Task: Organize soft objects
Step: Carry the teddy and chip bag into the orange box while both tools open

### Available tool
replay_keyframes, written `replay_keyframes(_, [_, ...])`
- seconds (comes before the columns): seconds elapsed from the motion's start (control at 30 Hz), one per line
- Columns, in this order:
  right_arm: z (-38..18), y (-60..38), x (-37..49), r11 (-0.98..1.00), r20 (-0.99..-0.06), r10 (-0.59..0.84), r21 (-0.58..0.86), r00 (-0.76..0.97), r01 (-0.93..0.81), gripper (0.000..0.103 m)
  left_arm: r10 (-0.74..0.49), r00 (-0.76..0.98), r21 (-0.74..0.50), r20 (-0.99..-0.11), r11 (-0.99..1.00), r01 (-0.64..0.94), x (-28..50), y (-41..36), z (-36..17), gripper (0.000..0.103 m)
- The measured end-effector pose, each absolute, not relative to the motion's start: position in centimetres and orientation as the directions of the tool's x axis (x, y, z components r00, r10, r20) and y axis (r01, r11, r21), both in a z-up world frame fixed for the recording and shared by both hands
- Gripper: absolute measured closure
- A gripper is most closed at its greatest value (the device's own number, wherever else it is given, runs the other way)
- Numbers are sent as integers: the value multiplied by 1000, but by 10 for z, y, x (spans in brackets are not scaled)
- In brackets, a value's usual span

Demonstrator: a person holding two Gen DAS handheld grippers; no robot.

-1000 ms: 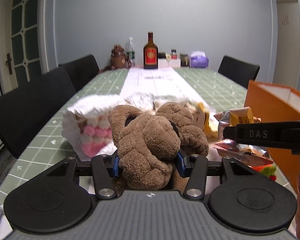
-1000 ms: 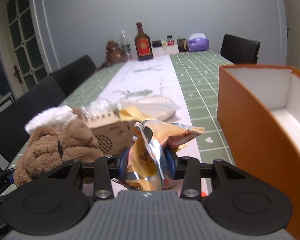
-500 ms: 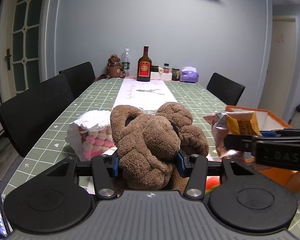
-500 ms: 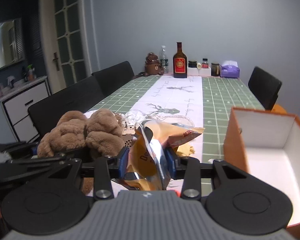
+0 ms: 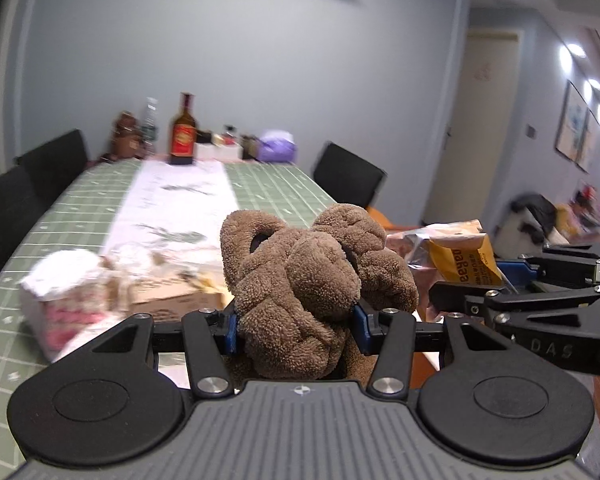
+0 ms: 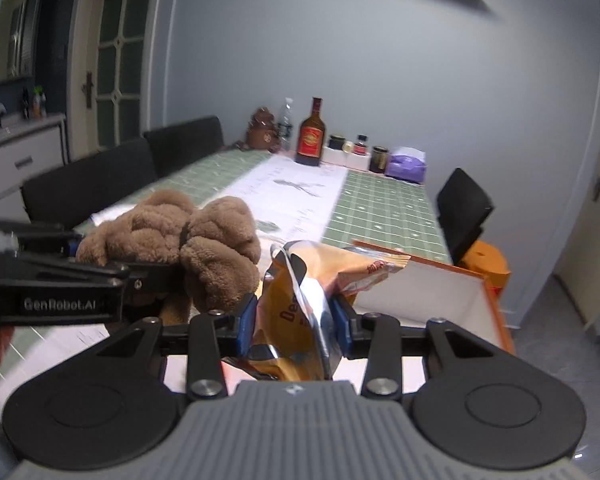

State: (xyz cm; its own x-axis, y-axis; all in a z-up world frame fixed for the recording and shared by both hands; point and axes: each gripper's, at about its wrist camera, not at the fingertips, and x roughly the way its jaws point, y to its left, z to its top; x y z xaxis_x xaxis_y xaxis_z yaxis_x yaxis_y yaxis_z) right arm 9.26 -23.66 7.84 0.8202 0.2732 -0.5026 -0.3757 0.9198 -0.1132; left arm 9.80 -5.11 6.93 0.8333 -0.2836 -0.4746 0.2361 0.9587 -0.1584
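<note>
Both units are raised above the counter (image 6: 384,208); air beneath them appears unobstructed. The left hand-held gripper (image 5: 296,322), filled by a brown plush toy (image 5: 308,276), sits just beside the right hand-held gripper (image 6: 294,328), filled by a snack bag (image 6: 300,300); the gap between them is narrow. To the right an orange box (image 6: 428,292) stands open-topped, interior bare where visible. A blurred clutter pile (image 5: 112,280) occupies the near-left counter. The white runner (image 6: 296,196) beyond lies bare up to the bottles and jars (image 6: 332,140) at the far end. Black chairs (image 6: 462,208) line both sides.
</note>
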Motion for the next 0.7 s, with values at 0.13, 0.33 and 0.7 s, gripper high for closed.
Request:
replay_keyframes(0.13, [70,-262,102,927,-546,203,-161,813,-340,63,-342,787,-181,-514,940,290,120,-76,67,45])
replay_keyframes(0.33, [64,-308,123,936,-614,156,-159,774,-315,63,-419,726,-174,-545,904,391,137,-122,72,45])
replay_keyframes(0.7, [24,-347,169,912,-766,148,-139,625,-387,63,-387,616,-69,-686,878,474,167,-184,47,45])
